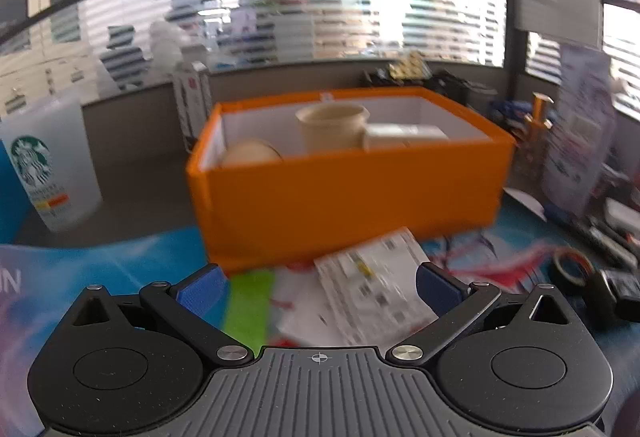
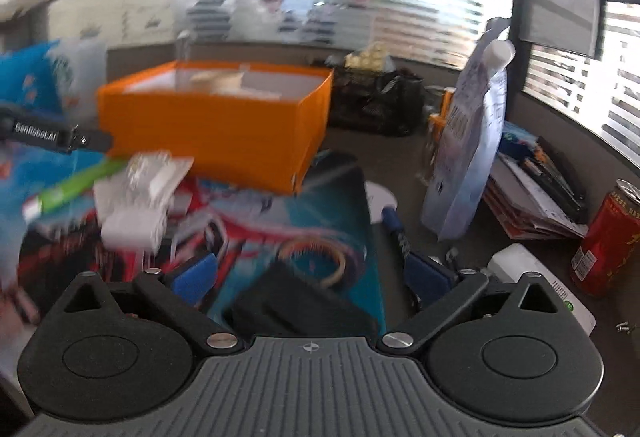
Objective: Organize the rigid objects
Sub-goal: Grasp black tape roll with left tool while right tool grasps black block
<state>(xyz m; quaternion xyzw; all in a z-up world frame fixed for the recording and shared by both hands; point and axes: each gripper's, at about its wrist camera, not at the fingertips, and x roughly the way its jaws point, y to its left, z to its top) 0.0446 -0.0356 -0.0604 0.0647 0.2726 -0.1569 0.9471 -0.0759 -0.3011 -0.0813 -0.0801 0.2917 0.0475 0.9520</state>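
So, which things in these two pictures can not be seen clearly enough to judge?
- Left wrist view: the floor of the orange box and the lower part of the beige cup are hidden by the box's front wall.
- Left wrist view: print on the paper sheet is motion-blurred, unreadable.
- Right wrist view: the box contents and the white items near it are smeared by blur.
- Right wrist view: the red can is partly cut off by the fisheye edge.

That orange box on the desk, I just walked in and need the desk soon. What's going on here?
A person is tidying loose items into the open orange cardboard box, using two handheld grippers. A beige paper cup, a round tan object and a small white carton already sit inside. Both the left gripper and the right gripper are open and hold nothing. A white printed packet, a black tape roll and a red drink can lie outside the box.
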